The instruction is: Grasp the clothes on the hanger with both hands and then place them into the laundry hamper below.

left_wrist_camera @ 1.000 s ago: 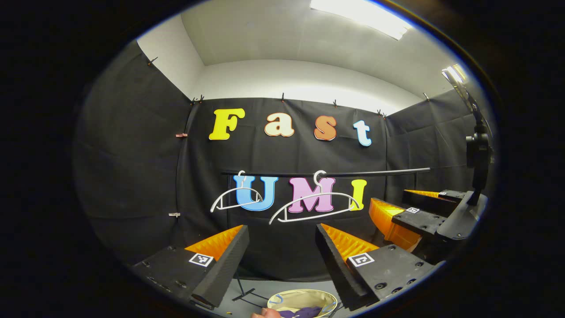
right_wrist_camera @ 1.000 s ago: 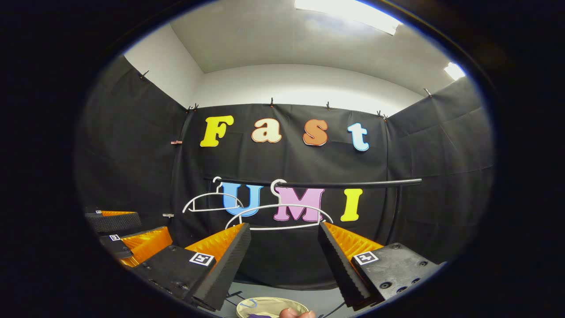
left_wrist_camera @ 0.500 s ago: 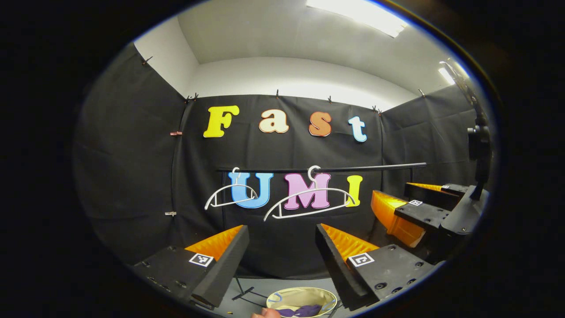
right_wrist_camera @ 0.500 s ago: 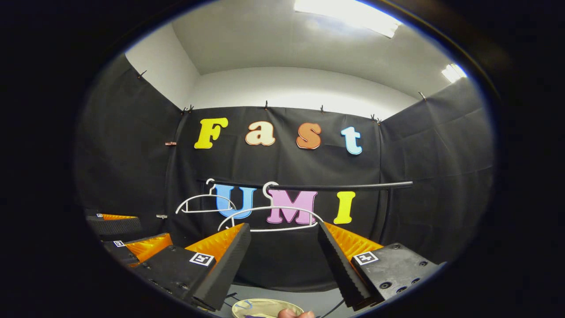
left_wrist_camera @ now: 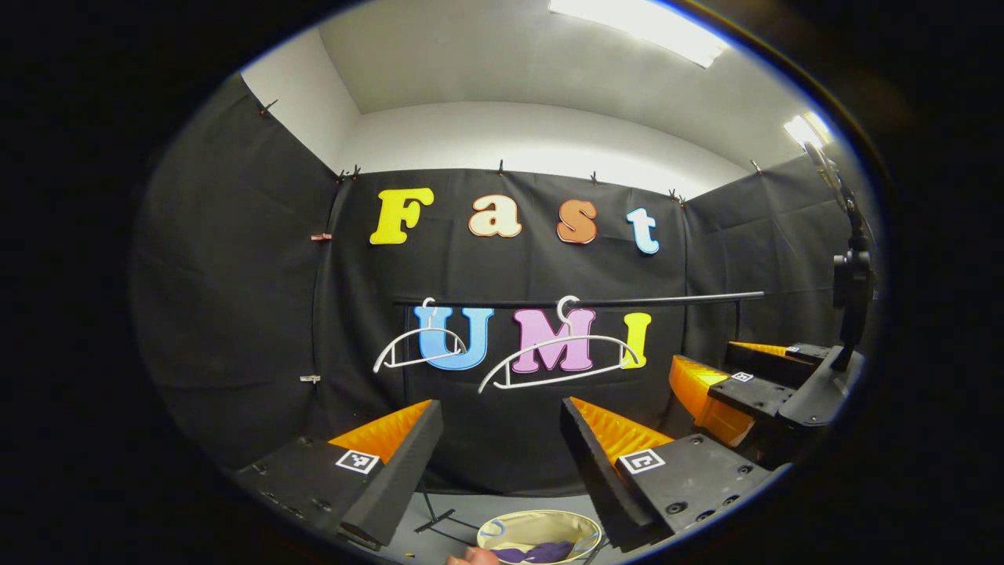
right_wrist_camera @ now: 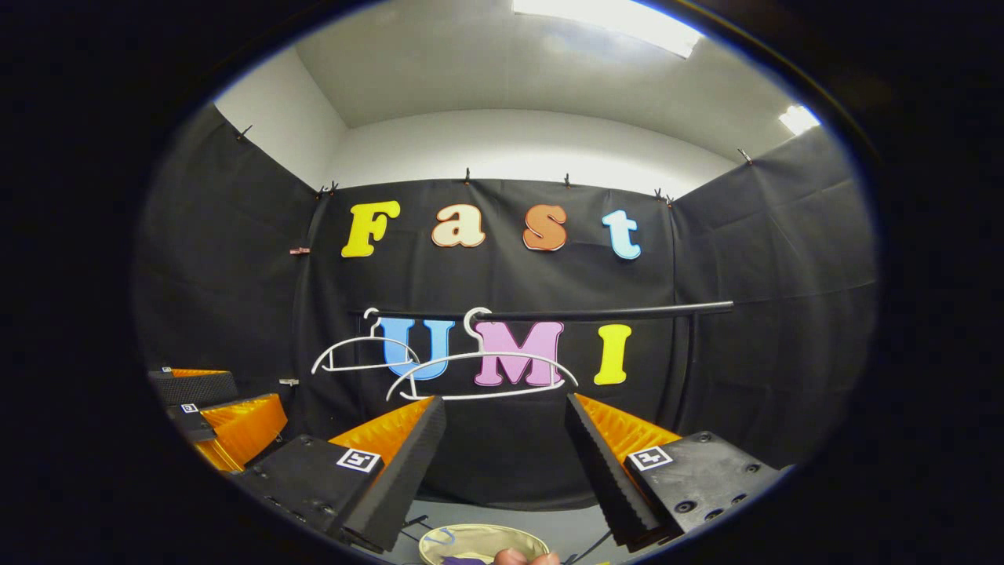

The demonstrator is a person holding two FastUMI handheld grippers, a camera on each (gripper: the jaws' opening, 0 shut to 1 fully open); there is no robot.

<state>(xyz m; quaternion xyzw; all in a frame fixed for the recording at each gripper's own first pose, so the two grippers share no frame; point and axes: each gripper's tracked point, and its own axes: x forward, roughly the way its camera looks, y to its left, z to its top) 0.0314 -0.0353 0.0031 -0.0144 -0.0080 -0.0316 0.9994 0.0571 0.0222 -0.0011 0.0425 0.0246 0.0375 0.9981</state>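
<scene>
Two bare white hangers (left_wrist_camera: 558, 357) (left_wrist_camera: 418, 345) hang from a black rail (left_wrist_camera: 580, 301) against the back wall. Below, a round cream laundry hamper (left_wrist_camera: 541, 527) holds purple clothes (left_wrist_camera: 537, 553). My left gripper (left_wrist_camera: 502, 408) is open and holds nothing, well short of the rail. In the left gripper view my right gripper (left_wrist_camera: 725, 365) shows farther off at the right. In the right gripper view my right gripper (right_wrist_camera: 506, 404) is open and holds nothing, with the hangers (right_wrist_camera: 482, 373) beyond it, the hamper (right_wrist_camera: 482, 541) below and my left gripper (right_wrist_camera: 208, 404) at the left.
A rail upright (right_wrist_camera: 690, 361) stands at the right, and the stand's feet (left_wrist_camera: 439, 518) rest on the grey floor by the hamper. A fingertip (left_wrist_camera: 471, 557) shows at the lower edge. A dark mount on a pole (left_wrist_camera: 851, 290) rises above my right gripper.
Both views wobble slightly up and down; the right gripper drifts a little in the left gripper view. Both grippers stay open, and the hangers and hamper have not moved.
</scene>
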